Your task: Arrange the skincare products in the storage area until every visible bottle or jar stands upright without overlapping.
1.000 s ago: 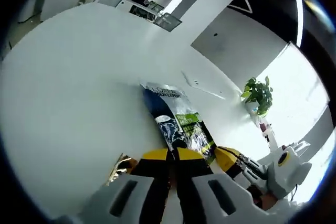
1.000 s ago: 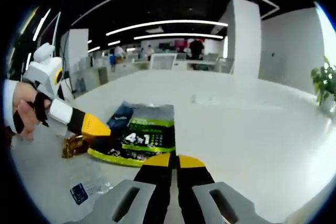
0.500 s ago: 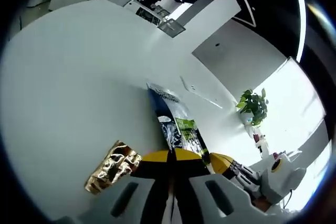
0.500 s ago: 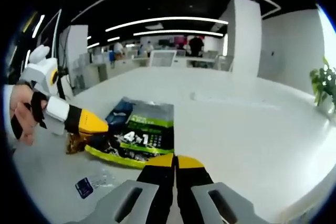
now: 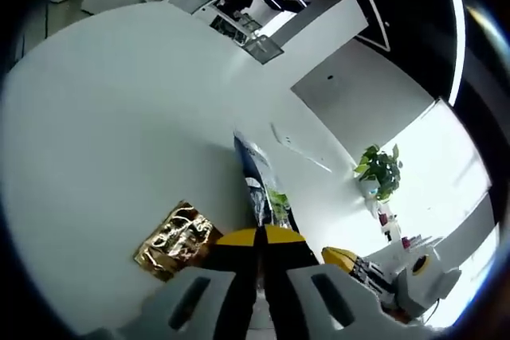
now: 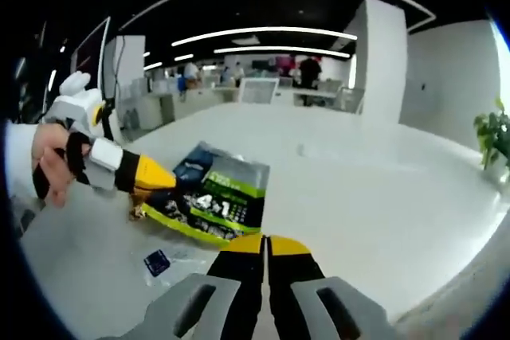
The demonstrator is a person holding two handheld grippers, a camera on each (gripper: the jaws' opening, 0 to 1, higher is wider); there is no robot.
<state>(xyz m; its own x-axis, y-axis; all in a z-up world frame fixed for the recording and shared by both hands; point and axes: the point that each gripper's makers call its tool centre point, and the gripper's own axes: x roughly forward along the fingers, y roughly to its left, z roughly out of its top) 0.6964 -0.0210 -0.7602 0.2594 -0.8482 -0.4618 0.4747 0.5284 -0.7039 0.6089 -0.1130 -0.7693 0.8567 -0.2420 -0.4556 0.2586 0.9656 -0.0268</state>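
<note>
While both grippers' jaws stay pressed together, left gripper (image 6: 147,174) touches the green pouch (image 6: 211,201) on the surface (image 6: 358,197).

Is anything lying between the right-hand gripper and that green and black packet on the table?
Nothing solid that I can see. In the right gripper view, bare white table lies between the right gripper and the green and black packet. A small clear sachet lies off to the side, and the left gripper sits at the packet's far edge.
</note>
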